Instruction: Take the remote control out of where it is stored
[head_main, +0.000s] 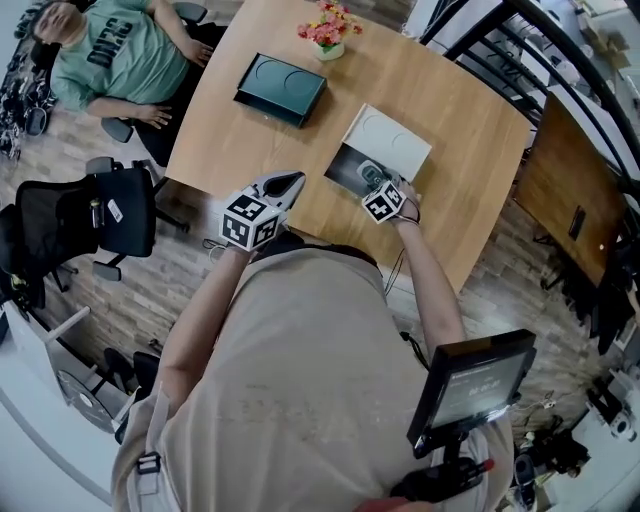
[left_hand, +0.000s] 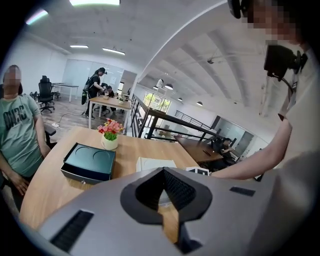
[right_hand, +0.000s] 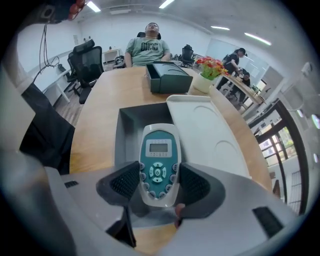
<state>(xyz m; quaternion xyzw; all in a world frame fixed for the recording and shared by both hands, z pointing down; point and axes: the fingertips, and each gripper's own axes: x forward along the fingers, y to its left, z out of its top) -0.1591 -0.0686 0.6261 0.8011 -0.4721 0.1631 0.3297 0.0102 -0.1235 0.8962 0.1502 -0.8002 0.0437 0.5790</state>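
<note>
Two claws: my right claw (right_hand: 159, 182) pinches the remote control (right_hand: 159, 150) across its lower buttons, the open drawer (right_hand: 128, 131) beneath. It looks light, rigid and slick. My left claw (left_hand: 162, 172) is closed and empty.

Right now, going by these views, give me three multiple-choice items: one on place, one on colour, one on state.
1. Where is the flower pot?
A. On the table, next to the dark teal box
B. Inside a drawer
C. On the office chair

2. What colour is the face of the remote?
A. Red
B. Teal
C. Yellow

3. What state is the right gripper in?
A. Open and empty
B. Shut on the remote
C. Shut on nothing

Answers:
1 A: the head view shows the pot standing by the box on the table.
2 B: the teal face with a white rim shows in the right gripper view.
3 B: both pads press the remote's sides.
</note>
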